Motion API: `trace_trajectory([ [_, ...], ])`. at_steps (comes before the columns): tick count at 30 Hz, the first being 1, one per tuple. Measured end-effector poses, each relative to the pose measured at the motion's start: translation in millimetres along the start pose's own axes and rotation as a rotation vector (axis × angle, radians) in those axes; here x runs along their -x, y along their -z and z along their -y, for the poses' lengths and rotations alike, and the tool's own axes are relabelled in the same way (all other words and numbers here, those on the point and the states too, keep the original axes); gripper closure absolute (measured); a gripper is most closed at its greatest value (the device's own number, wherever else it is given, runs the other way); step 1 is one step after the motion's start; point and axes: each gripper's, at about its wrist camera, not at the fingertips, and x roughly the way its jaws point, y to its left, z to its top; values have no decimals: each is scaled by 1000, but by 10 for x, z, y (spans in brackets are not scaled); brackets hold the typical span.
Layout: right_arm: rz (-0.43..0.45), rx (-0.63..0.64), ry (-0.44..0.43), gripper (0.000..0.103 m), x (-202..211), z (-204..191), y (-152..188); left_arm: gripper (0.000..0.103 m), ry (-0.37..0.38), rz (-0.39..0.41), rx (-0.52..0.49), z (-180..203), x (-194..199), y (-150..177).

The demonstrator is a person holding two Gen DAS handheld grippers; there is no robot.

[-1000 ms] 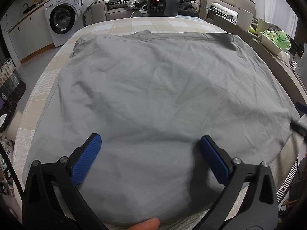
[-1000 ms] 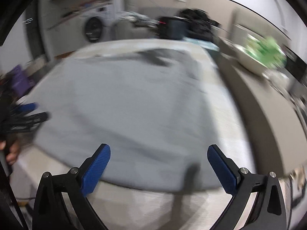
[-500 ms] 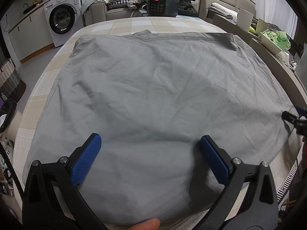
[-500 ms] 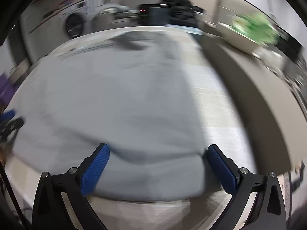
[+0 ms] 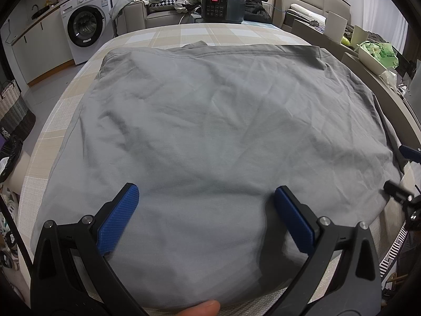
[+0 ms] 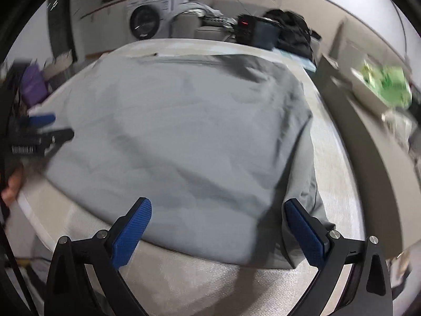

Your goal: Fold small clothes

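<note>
A grey garment (image 5: 215,131) lies spread flat over the checked table (image 5: 210,33). It also shows in the right wrist view (image 6: 184,137), which is blurred. My left gripper (image 5: 206,202) is open and empty, held over the garment's near edge. My right gripper (image 6: 218,216) is open and empty, over the garment's near right corner. The right gripper's fingertips (image 5: 409,151) show at the right edge of the left wrist view. The left gripper (image 6: 42,131) shows at the left of the right wrist view.
A black cooker with red lights (image 5: 223,6) stands at the table's far end, with a sofa and piled clothes (image 5: 158,0) behind. A washing machine (image 5: 84,23) is at the far left. A side ledge with a green bag (image 5: 379,52) runs along the right. A basket (image 5: 13,110) stands on the floor left.
My right gripper has swung around the garment's near right corner, and its view stays blurred. It has come further into the left wrist view. My left gripper has hardly moved.
</note>
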Motion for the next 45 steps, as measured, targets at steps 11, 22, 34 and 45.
trace_trajectory([
  [11,-14,-204,60,0,-206,773,84,1,0,0,0,0,-3,-1],
  [22,88,-180,-70,1,148,509,-79,1,1,0,0,1,-5,-2],
  [34,-12,-98,3,1,-161,421,15,1,1,1,0,3,-7,3],
  [45,6,-270,84,1,-125,856,30,1,-15,0,14,1,0,-2],
])
